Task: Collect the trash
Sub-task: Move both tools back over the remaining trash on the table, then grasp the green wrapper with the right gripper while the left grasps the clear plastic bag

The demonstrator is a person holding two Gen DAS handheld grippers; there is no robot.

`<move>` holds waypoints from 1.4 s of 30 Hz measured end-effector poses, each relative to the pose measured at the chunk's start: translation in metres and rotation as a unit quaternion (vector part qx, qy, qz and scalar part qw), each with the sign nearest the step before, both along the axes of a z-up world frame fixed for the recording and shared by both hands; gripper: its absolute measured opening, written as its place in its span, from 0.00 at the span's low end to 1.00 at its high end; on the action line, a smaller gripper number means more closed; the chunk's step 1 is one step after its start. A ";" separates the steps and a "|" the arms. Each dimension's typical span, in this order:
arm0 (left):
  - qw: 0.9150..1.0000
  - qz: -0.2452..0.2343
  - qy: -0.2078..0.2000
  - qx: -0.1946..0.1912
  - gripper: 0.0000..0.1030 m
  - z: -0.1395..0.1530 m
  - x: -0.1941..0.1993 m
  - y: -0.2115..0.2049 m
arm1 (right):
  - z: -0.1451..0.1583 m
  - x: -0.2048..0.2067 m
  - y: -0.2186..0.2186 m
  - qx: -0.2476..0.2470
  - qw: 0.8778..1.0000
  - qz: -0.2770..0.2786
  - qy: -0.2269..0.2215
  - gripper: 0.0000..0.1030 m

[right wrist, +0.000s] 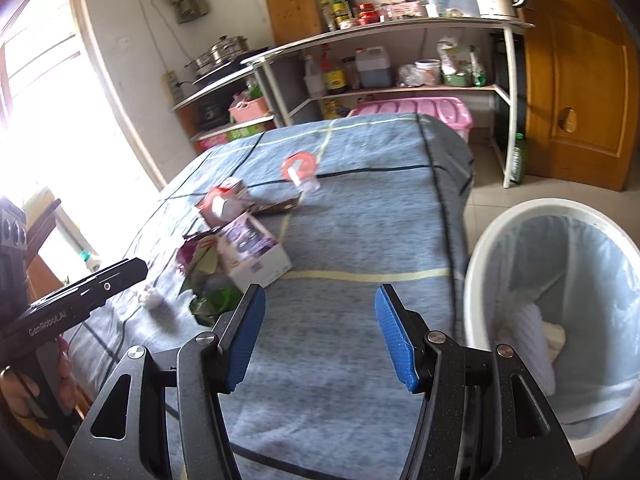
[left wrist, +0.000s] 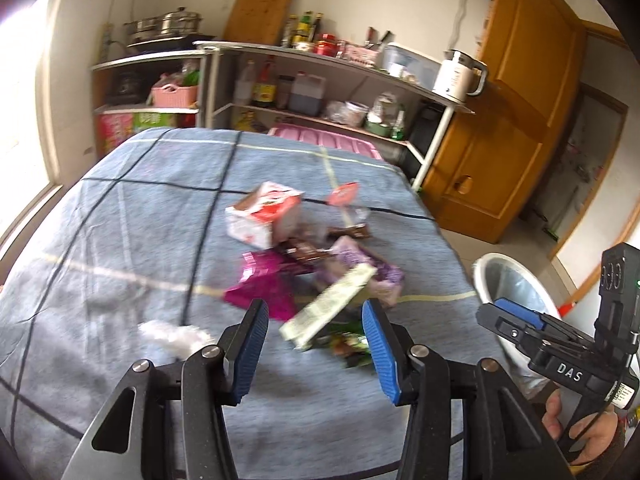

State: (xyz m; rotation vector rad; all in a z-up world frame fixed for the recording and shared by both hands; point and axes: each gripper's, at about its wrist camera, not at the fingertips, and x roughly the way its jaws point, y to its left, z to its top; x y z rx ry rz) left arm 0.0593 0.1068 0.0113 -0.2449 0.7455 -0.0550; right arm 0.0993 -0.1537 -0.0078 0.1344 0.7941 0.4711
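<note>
Trash lies heaped on the blue checked tablecloth (left wrist: 120, 240): a red-and-white carton (left wrist: 264, 214), a magenta wrapper (left wrist: 264, 284), a purple box (left wrist: 364, 272), a long pale packet (left wrist: 328, 308), a green wrapper (left wrist: 348, 346) and a white tissue (left wrist: 176, 336). My left gripper (left wrist: 314, 306) hovers open just short of the heap; the pale packet shows between its tips, untouched. My right gripper (right wrist: 320, 294) is open and empty over bare cloth near the table's right edge. Beside that edge a white bin (right wrist: 480, 240) with a pale blue liner stands on the floor, white scraps inside.
A red-lidded cup (right wrist: 298, 168) lies farther back on the table. Behind it stand metal shelves (left wrist: 320, 56) with bottles, a kettle (left wrist: 460, 76) and a pink storage box (right wrist: 412, 108). A wooden door (left wrist: 516, 112) is at the right, a bright window at the left.
</note>
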 end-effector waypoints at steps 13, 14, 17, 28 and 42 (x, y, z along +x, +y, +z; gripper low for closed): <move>0.998 0.056 0.032 -0.010 0.54 -0.030 -0.013 0.058 | -0.018 -0.007 0.071 -0.013 0.994 0.108 0.012 0.56; 0.998 0.057 0.034 -0.012 0.54 -0.031 -0.013 0.060 | -0.019 -0.008 0.074 -0.014 0.994 0.111 0.010 0.56; 0.997 0.065 0.039 -0.015 0.55 -0.035 -0.012 0.067 | -0.018 -0.012 0.085 -0.028 0.992 0.126 -0.001 0.56; 0.995 0.076 0.060 -0.032 0.55 -0.051 -0.001 0.080 | -0.021 -0.015 0.129 -0.082 0.982 0.169 -0.024 0.56; 0.996 0.049 0.063 -0.047 0.61 -0.058 0.017 0.066 | -0.030 -0.009 0.127 -0.112 0.985 0.132 -0.021 0.32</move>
